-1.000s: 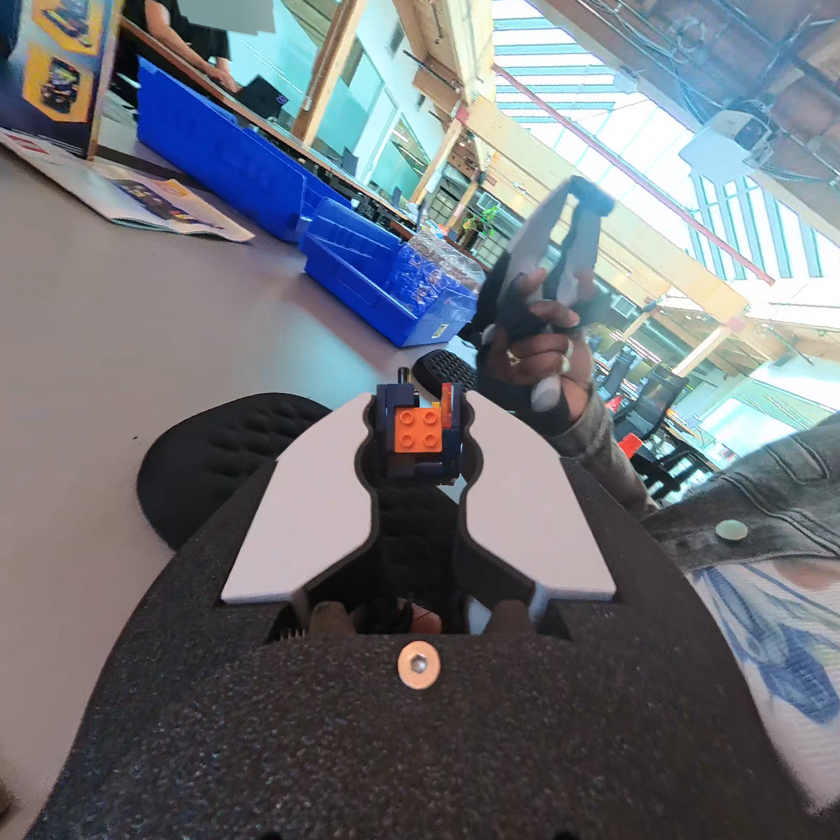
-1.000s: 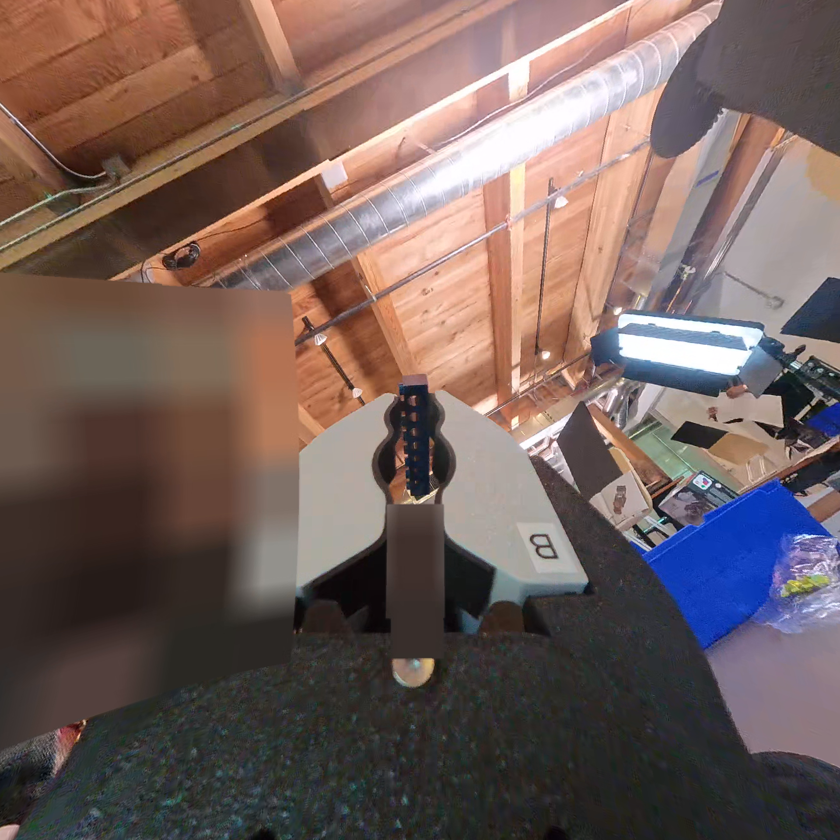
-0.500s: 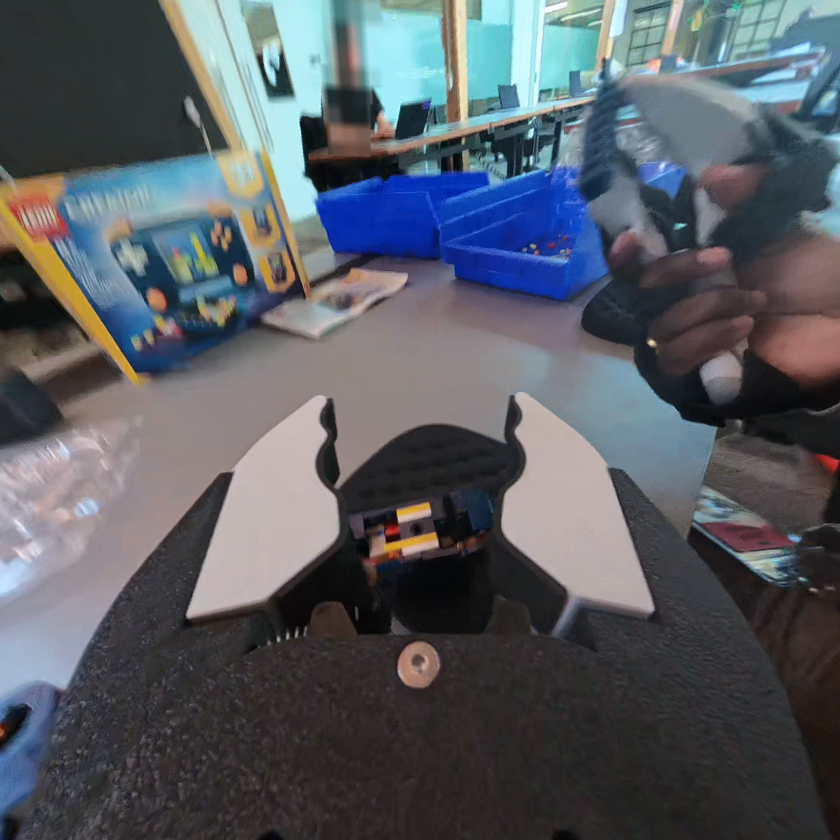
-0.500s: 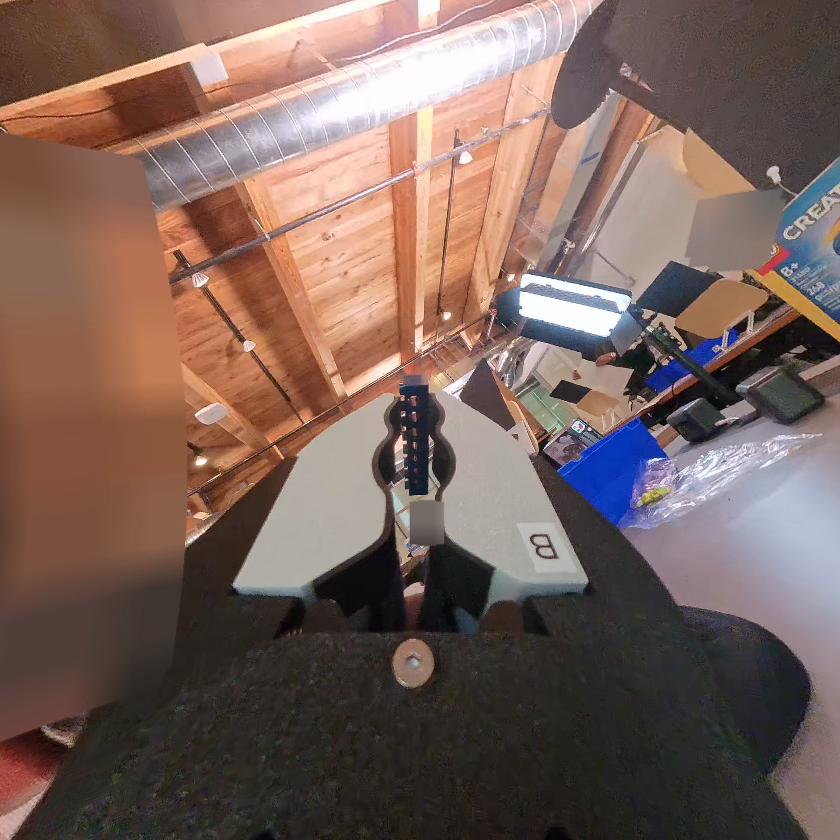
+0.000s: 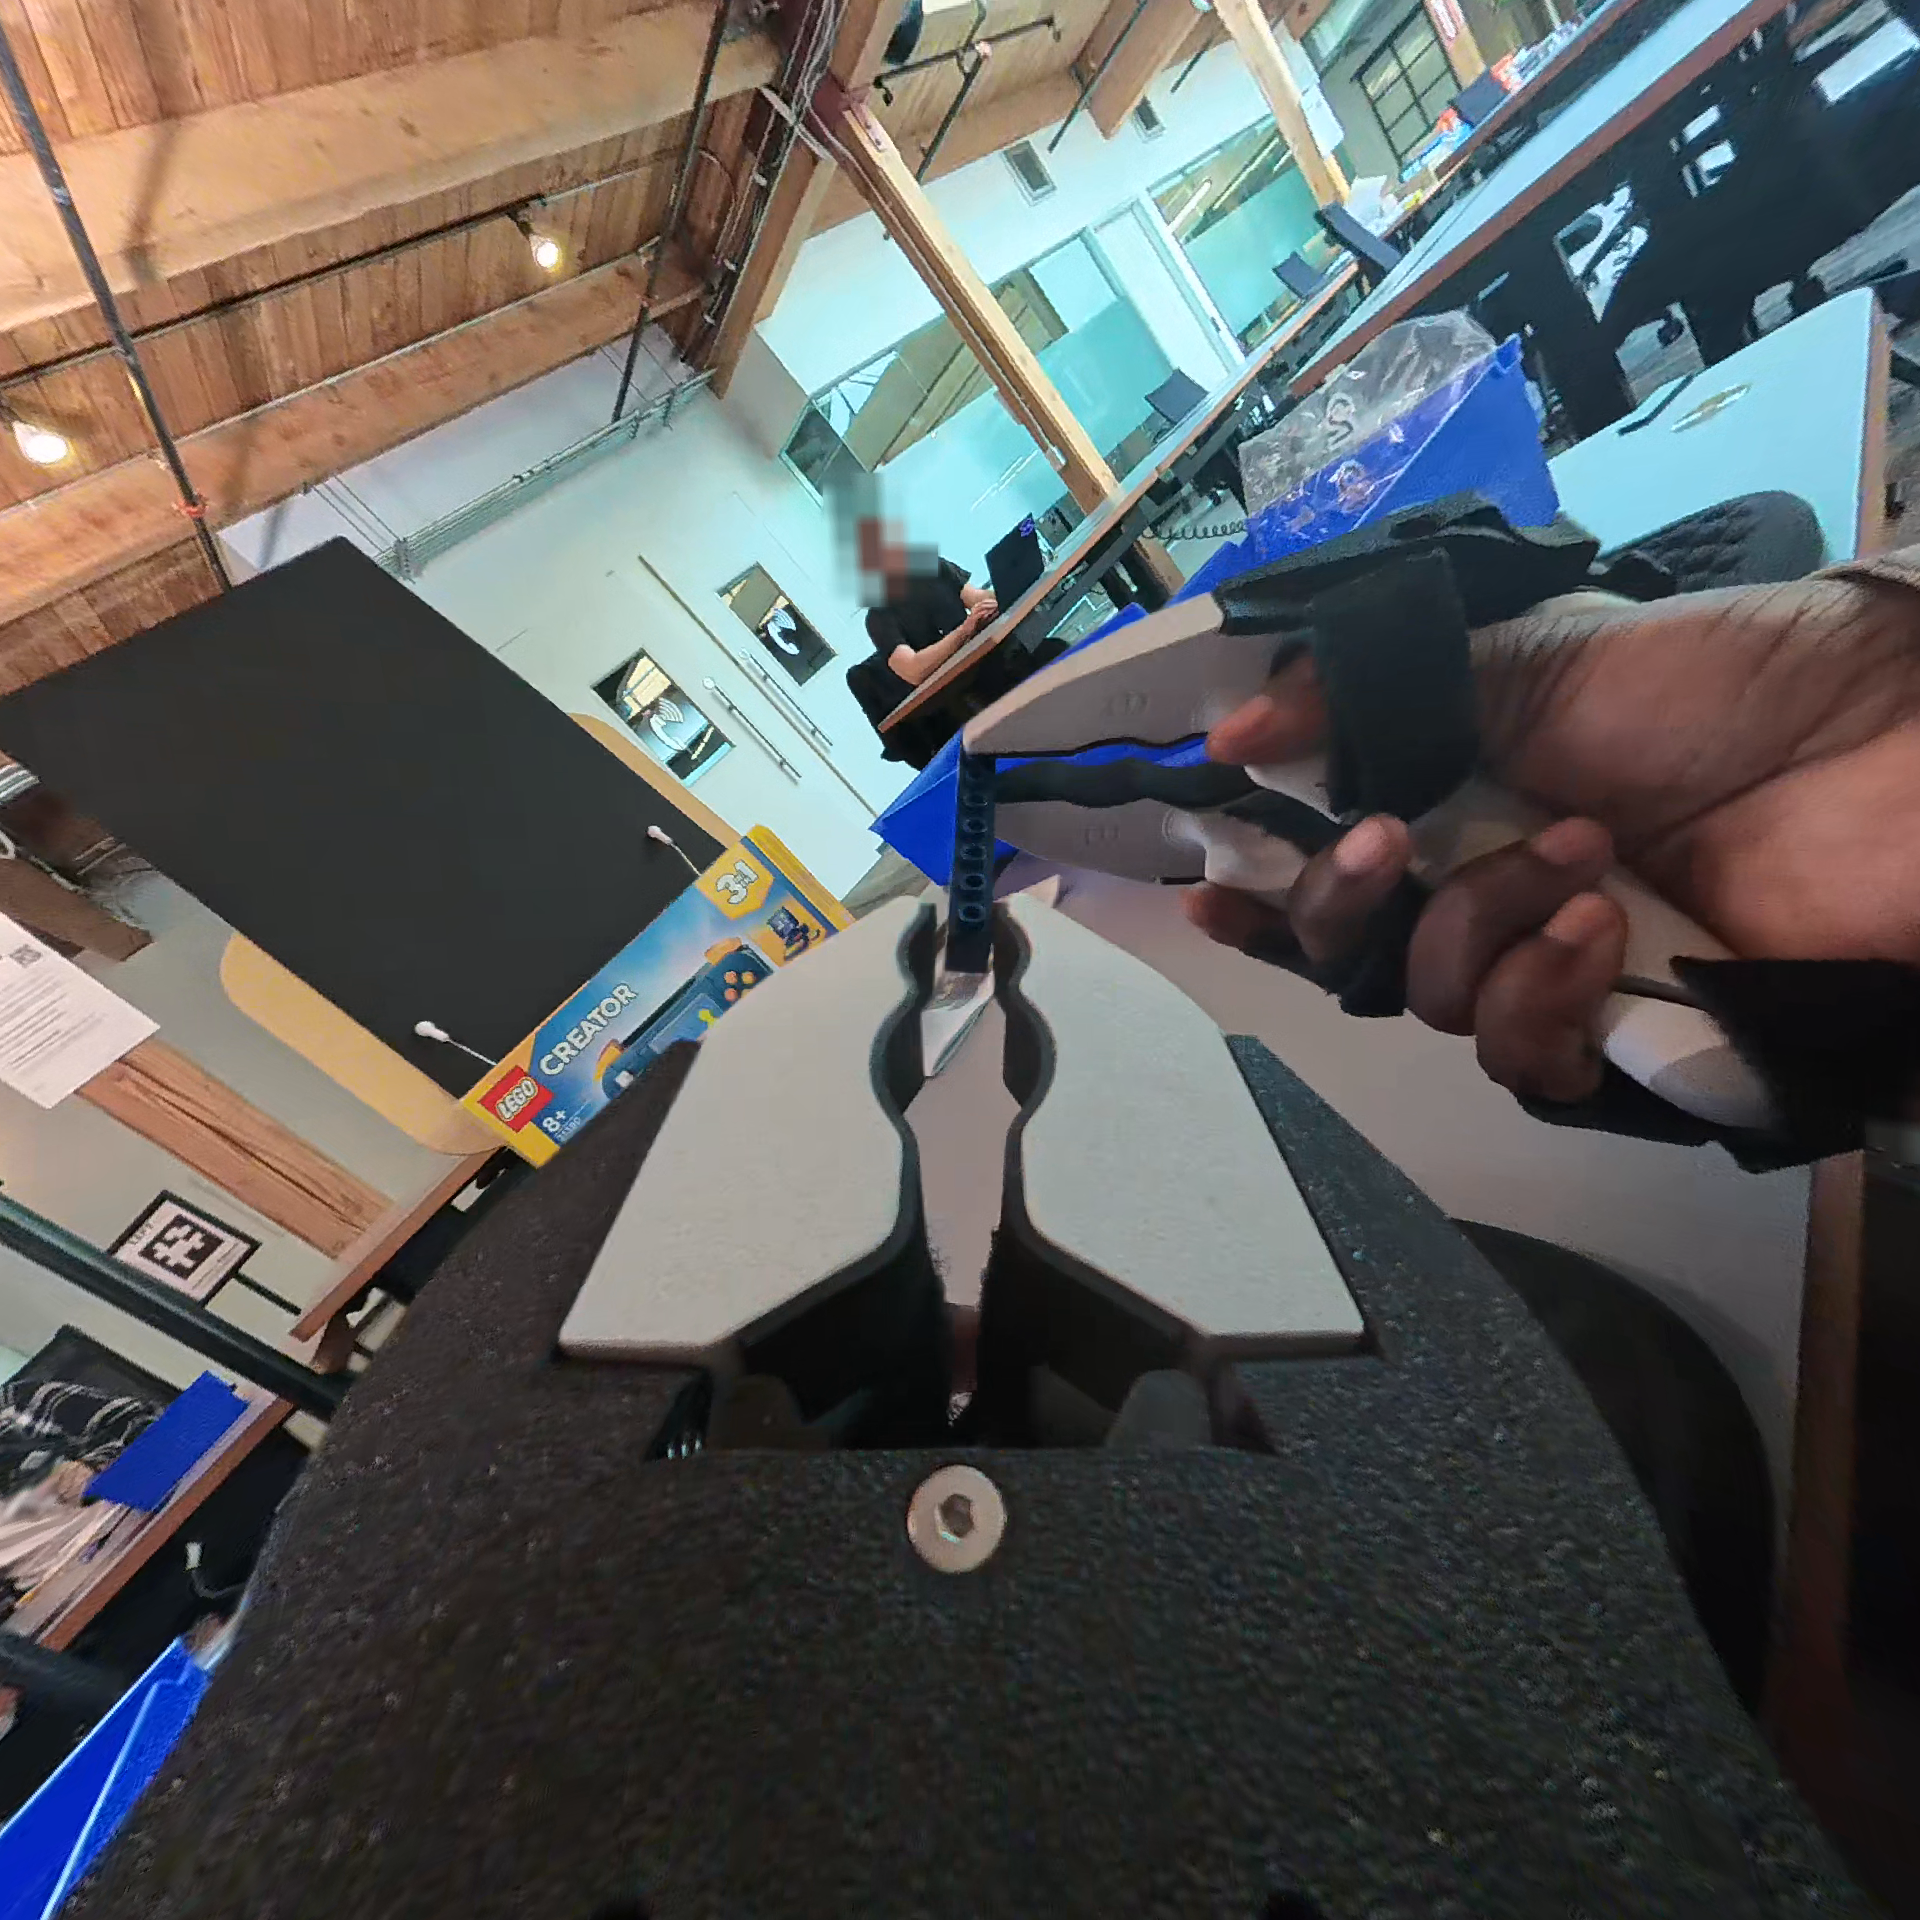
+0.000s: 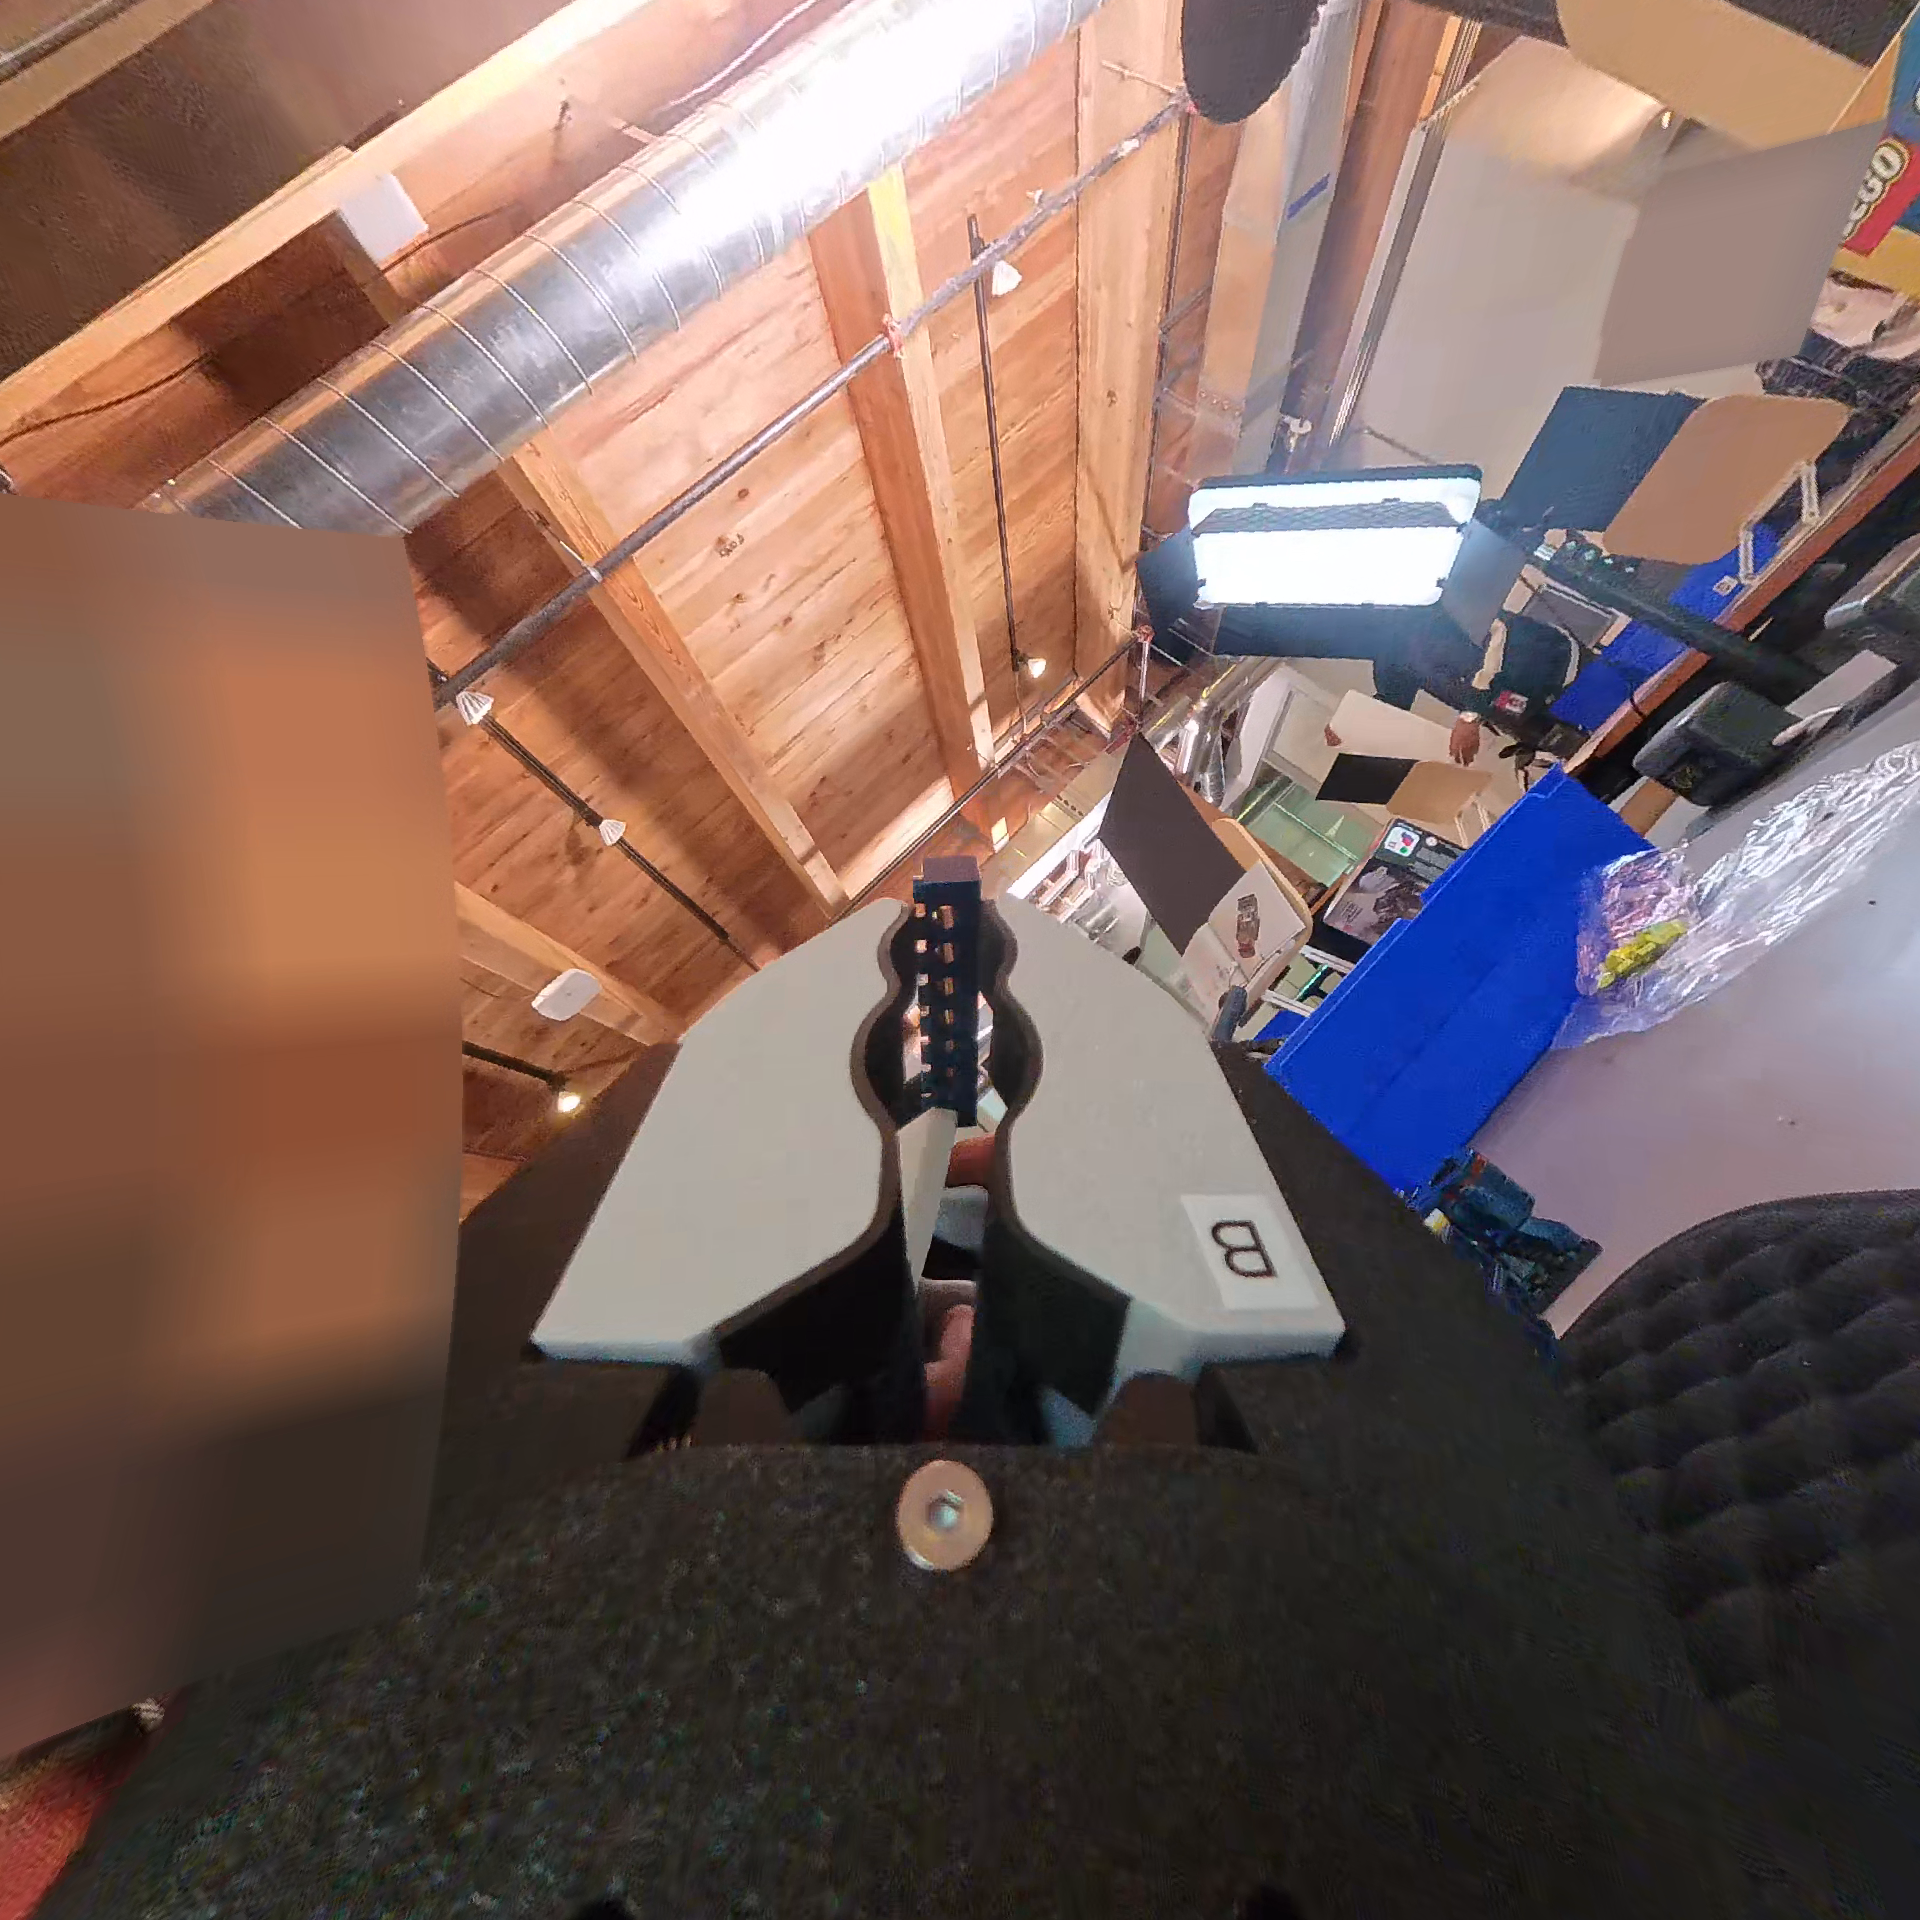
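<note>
My right gripper [image 6: 945, 914] is shut on a dark blue beam with holes [image 6: 945, 997] and holds it crosswise at its fingertips, raised off the table. In the left wrist view a hand holds that gripper [image 5: 982, 774] at the right, with the beam [image 5: 974, 852] hanging down from its tips. My left gripper [image 5: 961, 920] is closed to a narrow gap, and the beam's lower end sits between its fingertips. A small dark blue brick assembly [image 6: 1496, 1226] lies on the grey table [image 6: 1714, 1091] beside a black pad [image 6: 1766, 1403].
A toy box [image 5: 665, 997] stands at the table's far side. Blue bins [image 6: 1455, 987] and a clear plastic bag [image 6: 1766, 883] sit on the table. Another blue bin [image 5: 1403, 468] holds bags. A person [image 5: 935, 644] sits at a far desk. A light panel [image 6: 1340, 540] stands behind.
My left gripper was shut on the brick assembly, then opened over it, and has swung up and closed around the beam's lower end. My right gripper kept hold of the beam.
</note>
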A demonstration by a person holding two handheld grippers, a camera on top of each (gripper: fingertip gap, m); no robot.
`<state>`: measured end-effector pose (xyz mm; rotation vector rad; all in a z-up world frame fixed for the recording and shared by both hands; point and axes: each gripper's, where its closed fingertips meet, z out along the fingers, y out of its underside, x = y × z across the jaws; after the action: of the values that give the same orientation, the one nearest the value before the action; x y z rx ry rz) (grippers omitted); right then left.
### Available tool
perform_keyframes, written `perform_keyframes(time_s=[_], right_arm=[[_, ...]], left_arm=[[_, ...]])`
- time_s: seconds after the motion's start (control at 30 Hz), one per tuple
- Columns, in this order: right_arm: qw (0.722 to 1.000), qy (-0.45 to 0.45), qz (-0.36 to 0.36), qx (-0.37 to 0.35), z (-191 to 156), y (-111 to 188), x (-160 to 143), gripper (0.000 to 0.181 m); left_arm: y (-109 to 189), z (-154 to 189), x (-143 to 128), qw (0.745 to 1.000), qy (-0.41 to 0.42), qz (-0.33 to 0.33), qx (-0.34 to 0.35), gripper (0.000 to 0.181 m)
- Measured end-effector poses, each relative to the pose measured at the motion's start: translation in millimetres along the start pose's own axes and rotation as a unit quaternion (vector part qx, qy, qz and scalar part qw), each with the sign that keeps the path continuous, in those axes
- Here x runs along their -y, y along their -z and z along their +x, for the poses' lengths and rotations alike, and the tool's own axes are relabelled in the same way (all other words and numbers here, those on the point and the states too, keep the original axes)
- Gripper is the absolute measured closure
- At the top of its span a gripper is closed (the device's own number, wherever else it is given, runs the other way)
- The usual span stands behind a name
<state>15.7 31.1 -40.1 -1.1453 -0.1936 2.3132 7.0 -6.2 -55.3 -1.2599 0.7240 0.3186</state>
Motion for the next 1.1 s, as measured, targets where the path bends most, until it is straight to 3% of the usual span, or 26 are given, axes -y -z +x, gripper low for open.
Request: perform_keyframes(time_s=[0.23, 0.33, 0.4, 0.47, 0.53, 0.57, 0.63, 0.7, 0.77, 0.87, 0.93, 1.03, 1.1], right_arm=[[0.999, -0.014, -0.042, 0.012, 0.7, -3.9, -13.4, 0.170], [0.998, 0.012, -0.053, 0.042, -9.2, -5.3, -15.7, 0.152], [0.996, 0.041, -0.062, 0.057, -15.3, -3.7, -15.7, 0.156], [0.993, 0.083, -0.072, 0.038, -12.5, -0.5, -15.3, 0.157], [0.987, 0.141, -0.080, 0.016, -6.8, 5.8, -13.4, 0.159], [0.980, 0.180, -0.090, -0.002, -0.2, 10.6, -12.4, 0.159], [0.956, 0.264, -0.117, -0.054, 18.4, 24.3, -9.4, 0.159], [0.925, 0.347, -0.132, -0.085, 31.3, 37.6, -3.6, 0.159], [0.893, 0.419, -0.138, -0.084, 33.3, 45.0, -0.7, 0.163], [0.865, 0.482, -0.129, -0.047, 21.5, 47.7, 0.2, 0.173], [0.839, 0.533, -0.106, -0.028, 15.5, 48.9, 2.0, 0.154], [0.771, 0.635, -0.035, 0.003, -2.7, 46.6, 5.8, 0.072], [0.749, 0.661, -0.026, 0.038, -16.8, 44.3, -2.1, 0.051]], left_arm=[[11.7, -7.7, -2.8, 0.998, 0.061, 0.016, -0.013, 0.174], [32.1, -46.9, 0.9, 0.985, 0.150, 0.069, 0.059, 0.174], [59.6, -88.2, 2.0, 0.945, 0.271, 0.142, 0.112, 0.174], [94.2, -128.7, -0.7, 0.873, 0.403, 0.236, 0.142, 0.175], [129.0, -160.6, -10.0, 0.811, 0.469, 0.298, 0.180, 0.174], [144.9, -172.7, -15.0, 0.795, 0.478, 0.315, 0.201, 0.174], [171.7, -193.5, -29.6, 0.785, 0.478, 0.310, 0.242, 0.175], [193.2, -210.8, -42.7, 0.763, 0.509, 0.319, 0.238, 0.174], [209.8, -222.6, -47.3, 0.722, 0.557, 0.354, 0.208, 0.174], [223.8, -230.2, -49.2, 0.701, 0.565, 0.383, 0.207, 0.175], [230.6, -233.0, -50.6, 0.692, 0.563, 0.397, 0.214, 0.175], [245.8, -240.7, -52.7, 0.713, 0.537, 0.380, 0.242, 0.175], [258.4, -247.0, -52.0, 0.740, 0.505, 0.353, 0.271, 0.175]])
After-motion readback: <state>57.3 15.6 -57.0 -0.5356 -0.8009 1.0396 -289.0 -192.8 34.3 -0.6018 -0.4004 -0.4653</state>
